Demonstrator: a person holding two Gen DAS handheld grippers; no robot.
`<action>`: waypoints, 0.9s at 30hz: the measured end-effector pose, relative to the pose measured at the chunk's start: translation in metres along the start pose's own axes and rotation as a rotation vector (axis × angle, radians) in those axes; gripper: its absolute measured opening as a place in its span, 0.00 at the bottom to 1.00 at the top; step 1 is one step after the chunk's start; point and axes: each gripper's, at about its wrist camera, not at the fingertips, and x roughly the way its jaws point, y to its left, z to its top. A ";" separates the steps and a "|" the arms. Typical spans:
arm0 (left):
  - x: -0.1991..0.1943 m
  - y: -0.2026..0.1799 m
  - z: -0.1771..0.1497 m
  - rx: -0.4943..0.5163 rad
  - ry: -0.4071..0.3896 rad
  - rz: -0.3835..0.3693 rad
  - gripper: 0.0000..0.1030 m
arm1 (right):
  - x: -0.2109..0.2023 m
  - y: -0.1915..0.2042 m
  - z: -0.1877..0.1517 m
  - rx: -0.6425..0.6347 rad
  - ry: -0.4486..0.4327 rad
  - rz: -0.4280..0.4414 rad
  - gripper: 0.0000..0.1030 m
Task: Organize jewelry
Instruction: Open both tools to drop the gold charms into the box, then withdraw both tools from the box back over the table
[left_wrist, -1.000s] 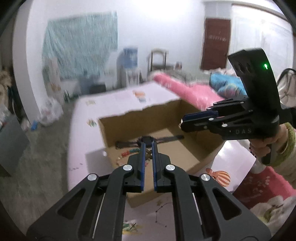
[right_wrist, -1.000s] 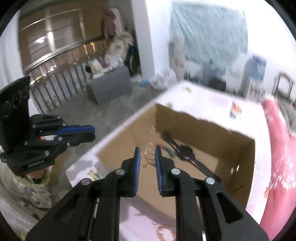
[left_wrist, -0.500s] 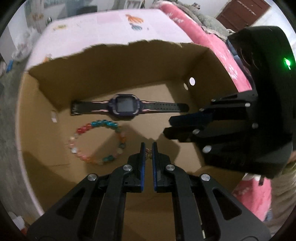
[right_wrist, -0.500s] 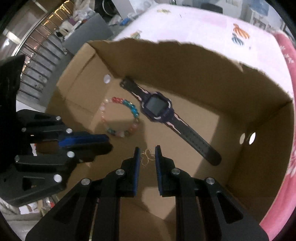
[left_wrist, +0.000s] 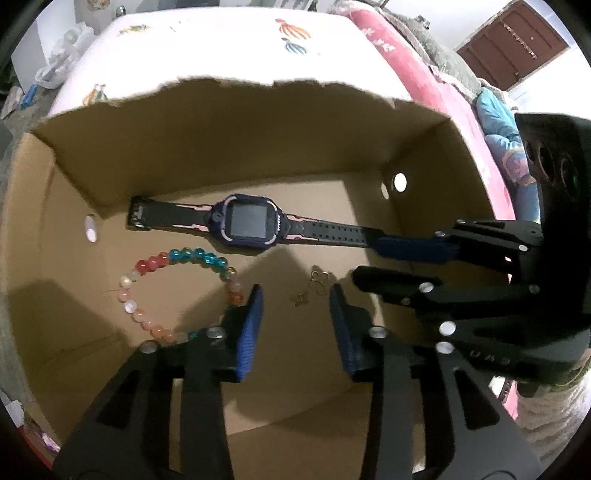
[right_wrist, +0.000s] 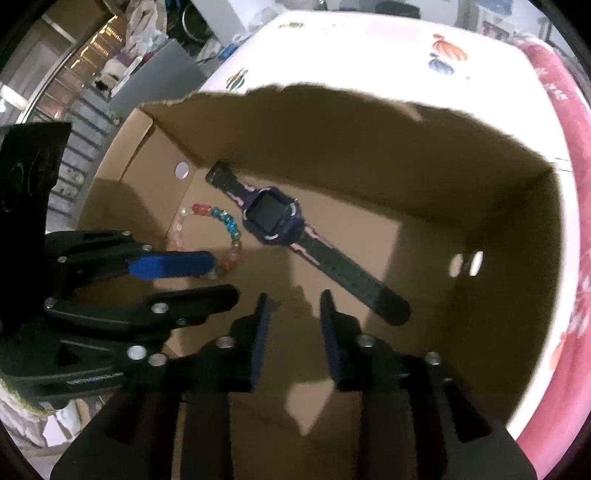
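Both grippers point down into an open cardboard box (left_wrist: 258, 140) (right_wrist: 369, 147). On its floor lie a dark smartwatch (left_wrist: 247, 221) (right_wrist: 275, 221) and a coloured bead bracelet (left_wrist: 162, 291) (right_wrist: 225, 225). Two small gold earrings (left_wrist: 319, 278) (left_wrist: 300, 298) rest loose on the floor, just ahead of my left gripper (left_wrist: 294, 293). Its jaws are opening and the pads touch neither earring. My right gripper (right_wrist: 294, 298) (left_wrist: 364, 260) is beside it with jaws opening too; between them I see only shadowed cardboard. The left gripper (right_wrist: 225, 275) covers part of the bracelet in the right wrist view.
The box stands on a white cloth with small printed figures (left_wrist: 229, 40) (right_wrist: 369, 48). Pink bedding (left_wrist: 424, 66) (right_wrist: 569, 155) runs along the right. Small round holes pierce the box walls (left_wrist: 400, 181). A metal railing (right_wrist: 74, 122) lies beyond the table's left side.
Both grippers dropped into the box with a gold earring pinched in each. Their jaws have since parted, and the earrings lie on the box floor.
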 end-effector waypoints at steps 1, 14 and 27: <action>-0.008 -0.001 -0.002 0.005 -0.022 0.005 0.39 | -0.006 0.000 -0.002 0.004 -0.019 -0.003 0.31; -0.147 -0.008 -0.109 0.121 -0.350 0.026 0.85 | -0.153 0.062 -0.108 -0.135 -0.472 -0.050 0.74; -0.055 0.051 -0.212 0.019 -0.246 0.246 0.89 | -0.013 0.087 -0.219 0.064 -0.277 0.035 0.83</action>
